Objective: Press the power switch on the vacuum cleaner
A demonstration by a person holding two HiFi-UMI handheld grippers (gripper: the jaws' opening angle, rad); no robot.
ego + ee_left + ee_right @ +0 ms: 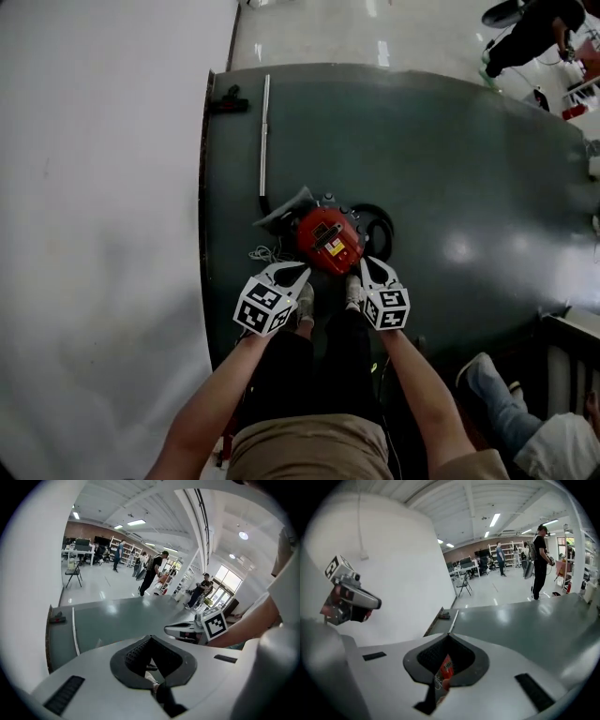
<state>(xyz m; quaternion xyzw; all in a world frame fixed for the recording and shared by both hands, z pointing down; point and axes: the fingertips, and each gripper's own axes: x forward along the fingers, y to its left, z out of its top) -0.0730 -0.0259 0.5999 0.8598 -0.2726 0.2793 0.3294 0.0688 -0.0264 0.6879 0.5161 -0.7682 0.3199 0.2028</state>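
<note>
The red vacuum cleaner (326, 239) stands on the dark green floor mat (450, 150), just ahead of the person's shoes (305, 305). My left gripper (298, 272) hangs in the air over the near left of it, and my right gripper (366, 262) over the near right. Neither touches it. In the left gripper view the left gripper (151, 637) has its jaws meeting, nothing between them. The right gripper (449, 634) is shut too; a strip of the vacuum cleaner (446, 667) shows red through the gap below its jaws. I cannot make out the power switch.
A long metal wand (264, 136) runs from the vacuum toward the mat's far edge, with a black hose (380, 225) curled on the right. A small black and red tool (228, 101) lies at the far left corner. A seated person's legs (506, 403) are at right; several people stand far off.
</note>
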